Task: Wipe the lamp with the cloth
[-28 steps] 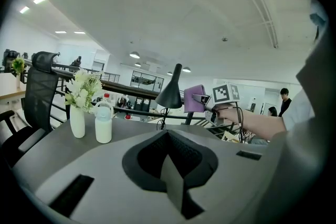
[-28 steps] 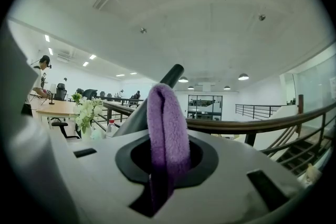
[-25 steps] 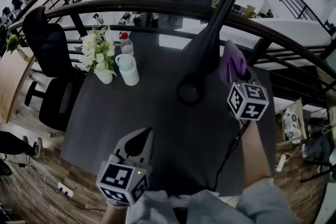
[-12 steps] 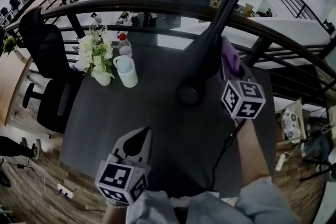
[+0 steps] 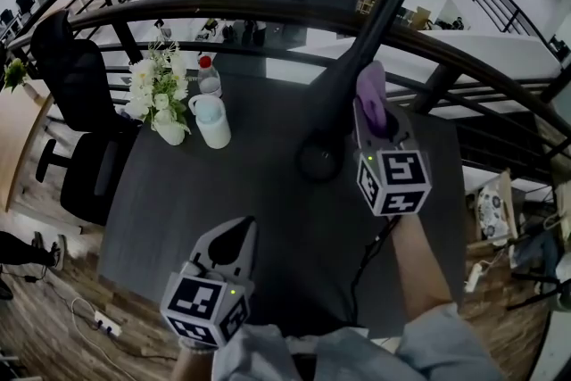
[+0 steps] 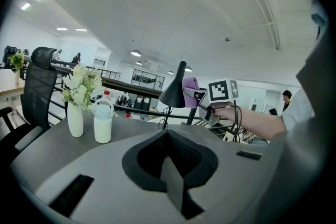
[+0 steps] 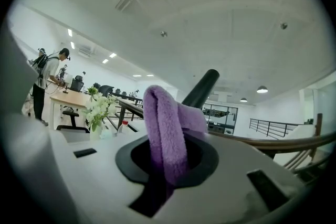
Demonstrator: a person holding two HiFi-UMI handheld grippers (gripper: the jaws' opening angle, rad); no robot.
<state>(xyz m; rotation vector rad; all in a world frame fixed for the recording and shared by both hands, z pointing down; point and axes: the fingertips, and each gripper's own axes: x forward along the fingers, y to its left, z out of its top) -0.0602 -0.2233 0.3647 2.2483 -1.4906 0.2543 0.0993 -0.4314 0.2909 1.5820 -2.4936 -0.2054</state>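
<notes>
Fingers on my right gripper are pinching a folded purple cloth, which is sticking up from between them in the right gripper view. In the head view I am holding that cloth against the right flank of the black lamp, just right of centre in the frame. The lamp's round base is sitting on the dark table, and its slanted stem is reaching toward the upper right. My left gripper is hovering at the lower left of centre, well apart from the lamp, its fingers pressed together with nothing between them. At the upper left of the table, a vase of white flowers, a white jug and a red-capped bottle are standing close together.
</notes>
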